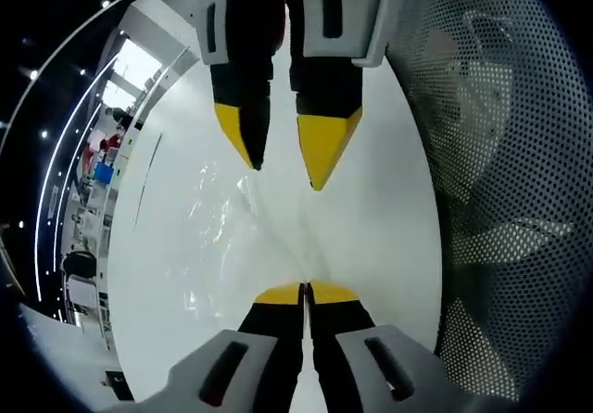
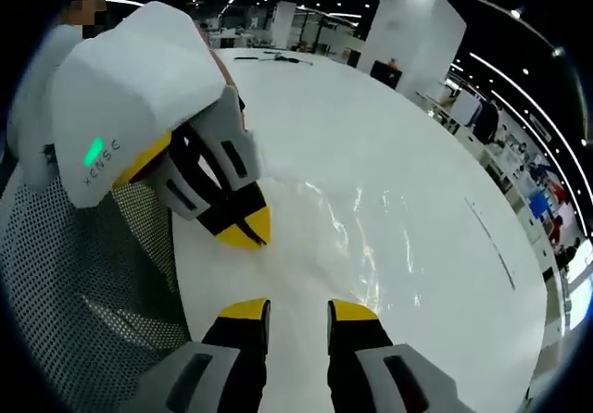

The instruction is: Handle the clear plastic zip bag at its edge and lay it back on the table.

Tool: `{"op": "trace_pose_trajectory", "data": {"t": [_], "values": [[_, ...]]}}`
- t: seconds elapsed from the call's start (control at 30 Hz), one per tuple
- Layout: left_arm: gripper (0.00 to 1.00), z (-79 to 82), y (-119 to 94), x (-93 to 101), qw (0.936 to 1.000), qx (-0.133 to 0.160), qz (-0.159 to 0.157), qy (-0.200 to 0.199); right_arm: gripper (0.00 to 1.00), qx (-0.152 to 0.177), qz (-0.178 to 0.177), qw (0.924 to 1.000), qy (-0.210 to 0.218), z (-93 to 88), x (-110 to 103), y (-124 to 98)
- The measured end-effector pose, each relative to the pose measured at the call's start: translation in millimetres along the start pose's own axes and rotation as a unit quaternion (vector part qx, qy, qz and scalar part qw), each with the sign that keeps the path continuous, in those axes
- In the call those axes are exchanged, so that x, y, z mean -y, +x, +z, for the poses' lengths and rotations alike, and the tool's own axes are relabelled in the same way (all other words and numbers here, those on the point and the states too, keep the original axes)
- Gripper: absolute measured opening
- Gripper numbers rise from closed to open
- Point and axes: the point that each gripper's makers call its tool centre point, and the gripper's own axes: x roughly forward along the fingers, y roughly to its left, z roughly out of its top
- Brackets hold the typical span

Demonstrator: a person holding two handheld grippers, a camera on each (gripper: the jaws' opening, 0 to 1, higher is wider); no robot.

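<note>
The clear plastic zip bag (image 1: 227,232) lies crinkled and glossy on the white table (image 1: 389,228). In the left gripper view its creases run down to my left gripper (image 1: 304,290), whose yellow tips are pressed together on the bag's near edge. My right gripper (image 1: 283,154) comes in from the top, jaws apart, hovering over the bag's far side. In the right gripper view the bag (image 2: 371,237) spreads ahead of my right gripper (image 2: 298,311), which is open with nothing between its tips. The left gripper (image 2: 246,228) is shut at the bag's left edge.
A perforated grey mesh surface (image 1: 500,200) borders the table's rim, also seen in the right gripper view (image 2: 83,283). A thin dark line (image 2: 491,237) marks the tabletop, and small dark items (image 2: 278,56) lie at its far end. Desks and lights fill the hall behind.
</note>
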Motion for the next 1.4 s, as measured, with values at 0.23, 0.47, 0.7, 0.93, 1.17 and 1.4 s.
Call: {"op": "trace_pose_trajectory", "data": {"t": [0.23,0.47,0.7,0.93,1.17,1.4], "values": [[0.03,0.3,1,2.7,1.0000,0.001,-0.002,0.003,0.22,0.000,-0.005,0.9998,0.017,-4.4,1,-2],[0.11,2.1,-7,5.0,1.0000,0.008,0.000,0.002,0.21,-0.002,-0.007,0.9996,0.028,-7.5,4,1],[0.13,0.5,-20,9.7,0.9999,0.016,0.004,0.004,0.21,0.004,-0.011,0.9992,0.038,-5.8,4,0],[0.12,8.4,-38,-2.5,0.9988,0.038,0.029,-0.001,0.19,0.013,-0.014,0.9986,0.050,-0.9,8,0],[0.11,12.7,-58,-32.6,0.9958,0.060,0.066,-0.023,0.19,0.033,-0.015,0.9969,0.070,10.3,13,-3],[0.10,20.9,-72,-48.5,0.9918,0.092,0.075,-0.048,0.18,0.044,-0.016,0.9947,0.091,19.7,18,-8]]}}
